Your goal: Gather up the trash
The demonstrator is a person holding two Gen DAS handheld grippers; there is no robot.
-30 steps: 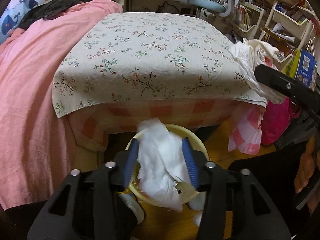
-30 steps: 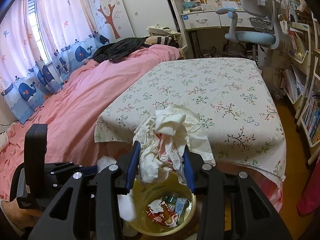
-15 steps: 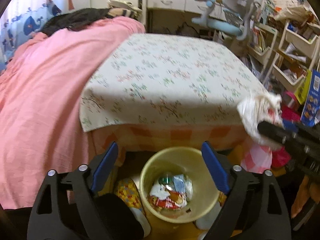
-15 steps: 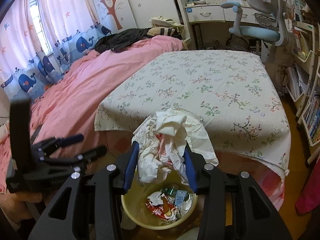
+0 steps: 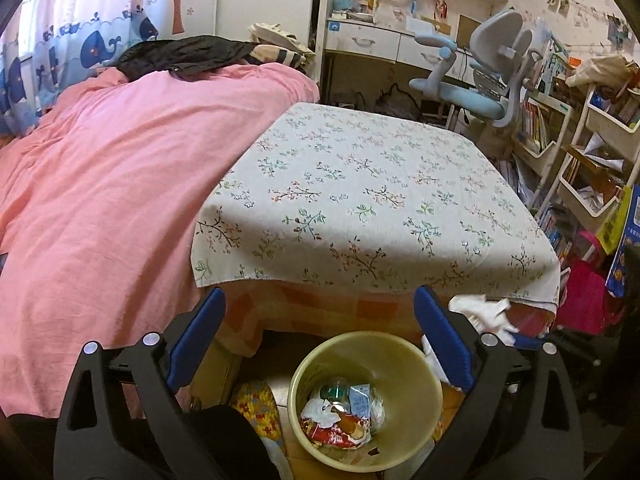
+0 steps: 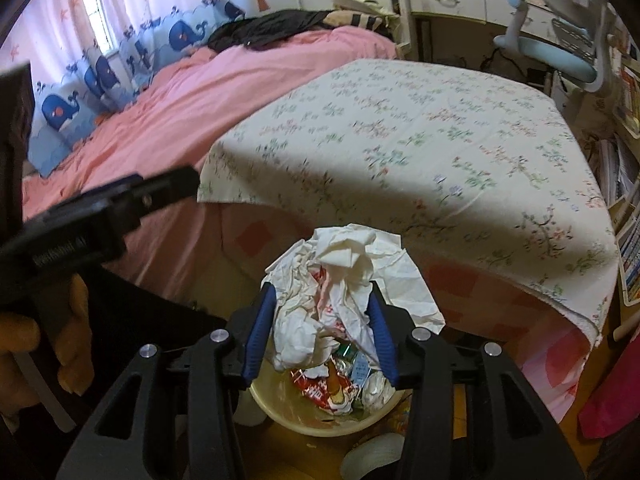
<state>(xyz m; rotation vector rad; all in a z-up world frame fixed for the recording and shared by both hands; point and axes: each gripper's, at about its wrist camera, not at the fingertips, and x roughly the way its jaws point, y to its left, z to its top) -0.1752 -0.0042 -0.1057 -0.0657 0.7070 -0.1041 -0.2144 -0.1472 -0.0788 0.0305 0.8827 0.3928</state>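
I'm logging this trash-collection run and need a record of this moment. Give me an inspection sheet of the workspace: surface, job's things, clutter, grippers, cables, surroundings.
Surface: floral tablecloth on the table, nothing seen on top.
Job's things: yellow trash bin on the floor, already holding wrappers and a small carton; crumpled white paper wad held above the bin.
Clutter: stuffed shelf bins; black clothing on the pink duvet.
Grippers: left gripper jaws wide apart and empty; right gripper jaws clamped on the paper wad.
Cables: dark cords hang under the desk.
Surroundings: blue-grey desk chair, whale-print curtain.
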